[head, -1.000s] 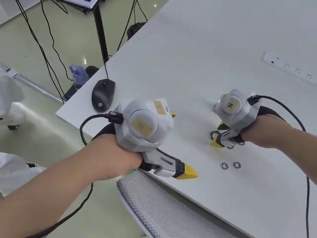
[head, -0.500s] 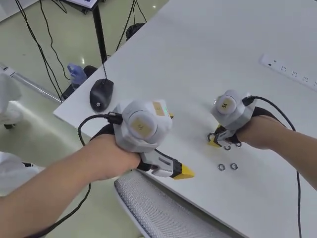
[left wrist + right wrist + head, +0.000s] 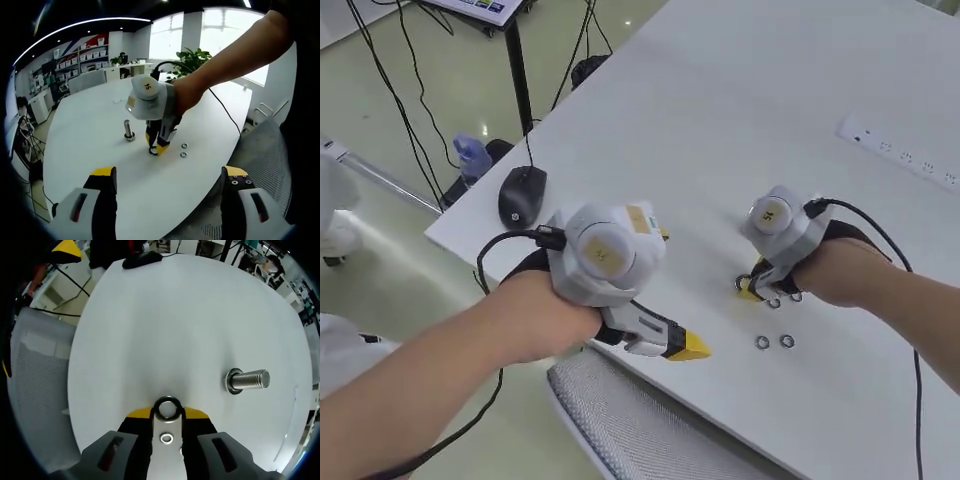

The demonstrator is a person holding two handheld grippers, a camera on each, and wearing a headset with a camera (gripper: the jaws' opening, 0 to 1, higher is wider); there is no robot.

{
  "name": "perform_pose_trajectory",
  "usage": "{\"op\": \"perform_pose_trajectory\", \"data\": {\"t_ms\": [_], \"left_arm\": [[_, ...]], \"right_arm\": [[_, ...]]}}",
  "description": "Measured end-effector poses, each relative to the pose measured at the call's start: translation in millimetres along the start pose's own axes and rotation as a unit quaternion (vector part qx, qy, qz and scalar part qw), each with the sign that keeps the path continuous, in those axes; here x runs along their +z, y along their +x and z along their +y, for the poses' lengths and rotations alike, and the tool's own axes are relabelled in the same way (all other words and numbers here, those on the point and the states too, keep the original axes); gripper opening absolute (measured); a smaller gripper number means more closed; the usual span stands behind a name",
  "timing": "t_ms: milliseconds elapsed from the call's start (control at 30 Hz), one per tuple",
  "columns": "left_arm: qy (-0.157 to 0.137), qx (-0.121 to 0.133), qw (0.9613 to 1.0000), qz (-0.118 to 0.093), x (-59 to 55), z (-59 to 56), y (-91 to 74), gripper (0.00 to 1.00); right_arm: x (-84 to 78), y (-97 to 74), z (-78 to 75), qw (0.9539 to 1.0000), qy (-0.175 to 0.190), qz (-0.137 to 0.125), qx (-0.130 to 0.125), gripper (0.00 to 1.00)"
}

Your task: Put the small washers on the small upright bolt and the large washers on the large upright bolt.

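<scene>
Right tongs pinch a washer (metal ring).

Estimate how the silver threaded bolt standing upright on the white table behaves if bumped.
The silver threaded bolt looks solid metal, so probably heavy for its size. It stands tall on a narrow base on the smooth white table, so a push near its top could tip it. Once down, its round shank would likely roll.
</scene>
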State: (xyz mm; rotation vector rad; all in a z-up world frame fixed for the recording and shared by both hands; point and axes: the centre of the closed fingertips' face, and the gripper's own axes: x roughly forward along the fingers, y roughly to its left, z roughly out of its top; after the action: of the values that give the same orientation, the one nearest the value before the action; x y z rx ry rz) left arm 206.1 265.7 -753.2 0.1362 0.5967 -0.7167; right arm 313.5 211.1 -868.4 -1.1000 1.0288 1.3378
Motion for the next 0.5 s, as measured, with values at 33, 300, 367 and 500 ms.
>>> {"op": "perform_pose_trajectory", "data": {"t_ms": [33, 300, 367, 500], "left_arm": [[-0.001, -0.001, 1.0000, -0.001, 0.8, -0.6, -0.2, 0.86], [0.000, 0.001, 1.0000, 0.000, -1.9, 1.0, -1.4, 0.86], [-0.002, 0.001, 1.0000, -0.002, -1.9, 1.7, -1.9, 0.86], [-0.003, 0.001, 1.0000, -0.002, -2.6, 3.1, -2.3, 0.86]], "right_arm": [[0.2, -1.6, -1.1, 1.0000, 0.004, -0.002, 0.000, 0.21], [-4.1, -14.9, -9.1, 0.9997, 0.021, -0.008, -0.004, 0.21], [-5.6, -20.2, -10.0, 0.9997, 0.024, -0.008, -0.006, 0.21], [-7.0, -30.8, -12.6, 0.9994, 0.030, -0.009, -0.012, 0.21]]}}
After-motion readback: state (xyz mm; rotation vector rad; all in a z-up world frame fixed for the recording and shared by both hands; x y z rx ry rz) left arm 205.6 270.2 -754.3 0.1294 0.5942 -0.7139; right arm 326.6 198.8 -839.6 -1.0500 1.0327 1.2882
